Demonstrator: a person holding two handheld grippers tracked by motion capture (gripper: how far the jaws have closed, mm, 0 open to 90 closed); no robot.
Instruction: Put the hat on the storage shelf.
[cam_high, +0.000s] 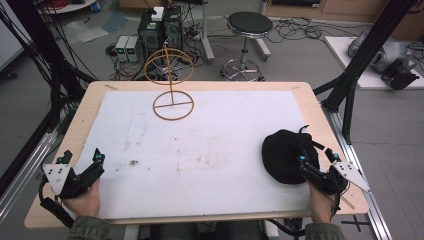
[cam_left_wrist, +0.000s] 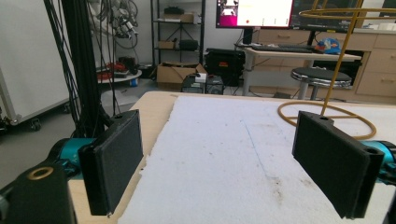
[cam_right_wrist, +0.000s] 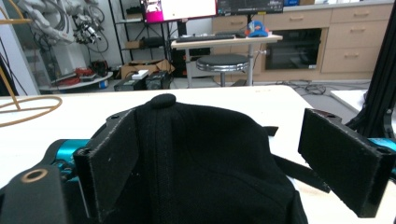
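A black cap (cam_high: 285, 155) lies on the right side of the white sheet (cam_high: 210, 150). My right gripper (cam_high: 315, 155) is open at the cap's near right edge. In the right gripper view the cap (cam_right_wrist: 205, 158) sits between the jaws, its crown against the left jaw, with a gap to the right jaw. A gold wire stand (cam_high: 171, 75) with a ring base stands upright at the back middle of the table. My left gripper (cam_high: 83, 155) is open over the near left corner, with nothing between its jaws (cam_left_wrist: 219, 140). The stand (cam_left_wrist: 337, 70) rises ahead of it to the right.
The sheet covers most of the wooden table (cam_high: 90, 100). Black frame posts (cam_high: 360, 55) stand off the right side and cables hang at the left. On the floor beyond are a stool (cam_high: 249, 25) and computer boxes (cam_high: 160, 30).
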